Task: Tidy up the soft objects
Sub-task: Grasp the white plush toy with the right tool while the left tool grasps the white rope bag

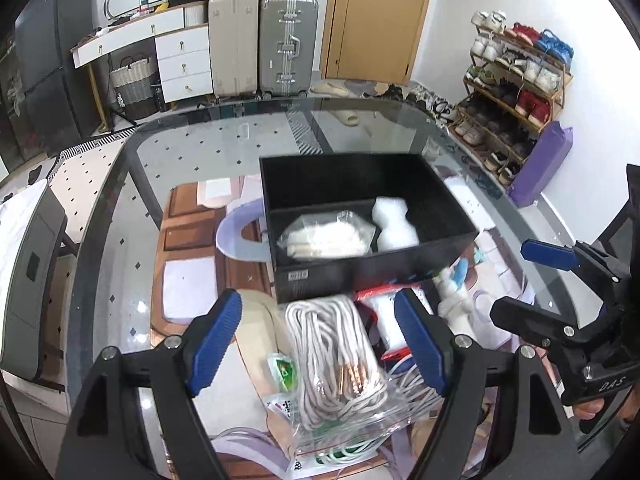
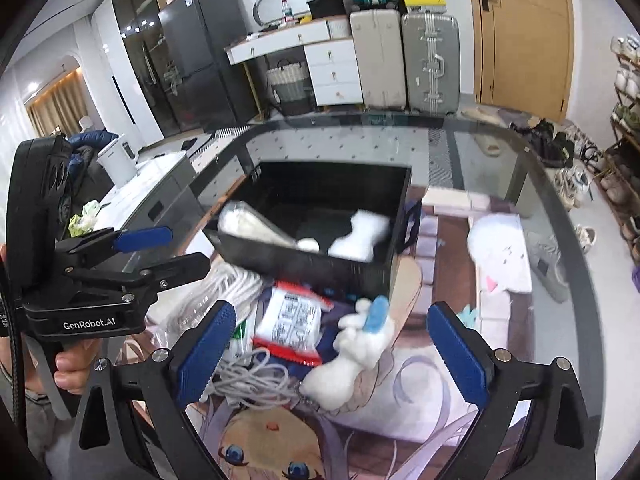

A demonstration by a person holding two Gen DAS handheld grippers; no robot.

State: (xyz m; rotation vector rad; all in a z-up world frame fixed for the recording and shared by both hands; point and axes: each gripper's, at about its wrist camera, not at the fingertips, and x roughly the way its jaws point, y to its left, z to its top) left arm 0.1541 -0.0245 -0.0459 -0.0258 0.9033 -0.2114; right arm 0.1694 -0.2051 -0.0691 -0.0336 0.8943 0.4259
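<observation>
Logging stock on the glass table (image 1: 192, 148): I found a black box (image 1: 360, 276) holding a bagged white bundle (image 1: 326, 236) and a white foam piece (image 1: 394, 224). My left gripper (image 1: 320, 344) stood spread over a bagged coil of white rope (image 1: 336, 344), its pads apart from it. My right gripper (image 2: 332, 354) stood spread wide, pinching nothing, over a white plush toy (image 2: 352, 356) beside a red-edged packet (image 2: 294, 320).

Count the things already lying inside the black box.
2 for sure: a clear bag of white stuff at the left of the black box and a white foam piece at its right. A small white lump between may be a third.
</observation>
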